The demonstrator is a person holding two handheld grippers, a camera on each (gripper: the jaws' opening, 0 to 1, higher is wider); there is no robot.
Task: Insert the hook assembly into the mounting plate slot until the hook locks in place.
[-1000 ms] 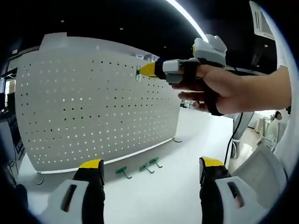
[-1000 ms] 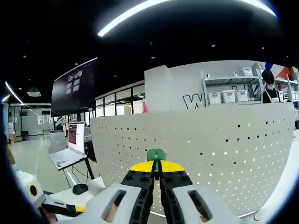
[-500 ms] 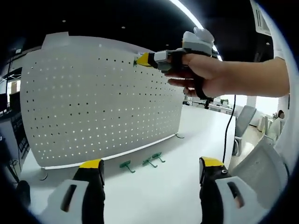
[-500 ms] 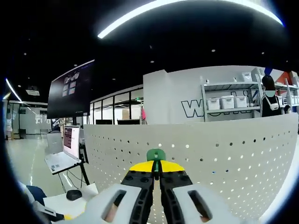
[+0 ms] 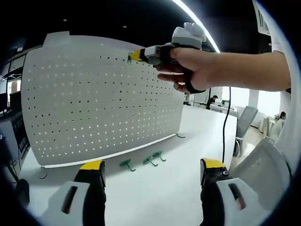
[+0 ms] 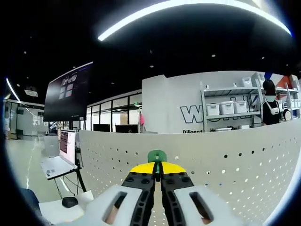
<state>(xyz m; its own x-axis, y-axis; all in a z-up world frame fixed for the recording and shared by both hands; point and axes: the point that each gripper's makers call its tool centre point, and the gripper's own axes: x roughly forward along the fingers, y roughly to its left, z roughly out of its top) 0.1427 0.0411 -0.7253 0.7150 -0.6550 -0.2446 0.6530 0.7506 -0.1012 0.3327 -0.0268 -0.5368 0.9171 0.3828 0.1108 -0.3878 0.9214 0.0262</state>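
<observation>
A white perforated mounting plate (image 5: 94,99) stands upright on the white table. My right gripper (image 5: 134,55), held in a person's hand, reaches the plate's top rows and pinches a green hook (image 5: 129,56) at its tip. In the right gripper view my right gripper (image 6: 157,168) is shut on the green hook (image 6: 157,156), close in front of the plate (image 6: 225,165). Three more green hooks (image 5: 143,161) lie on the table at the plate's foot. My left gripper (image 5: 153,172) stands open low over the table, nothing between its jaws.
The white table (image 5: 155,197) stretches right of the plate towards chairs (image 5: 244,122). Behind the plate in the right gripper view are a laptop on a stand (image 6: 59,157), a dark wall screen (image 6: 68,99) and shelves with white bins (image 6: 230,108).
My right gripper with the green hook has risen and shifted left along the plate, from mid-upper rows to near its top edge. My left gripper stays open and still.
</observation>
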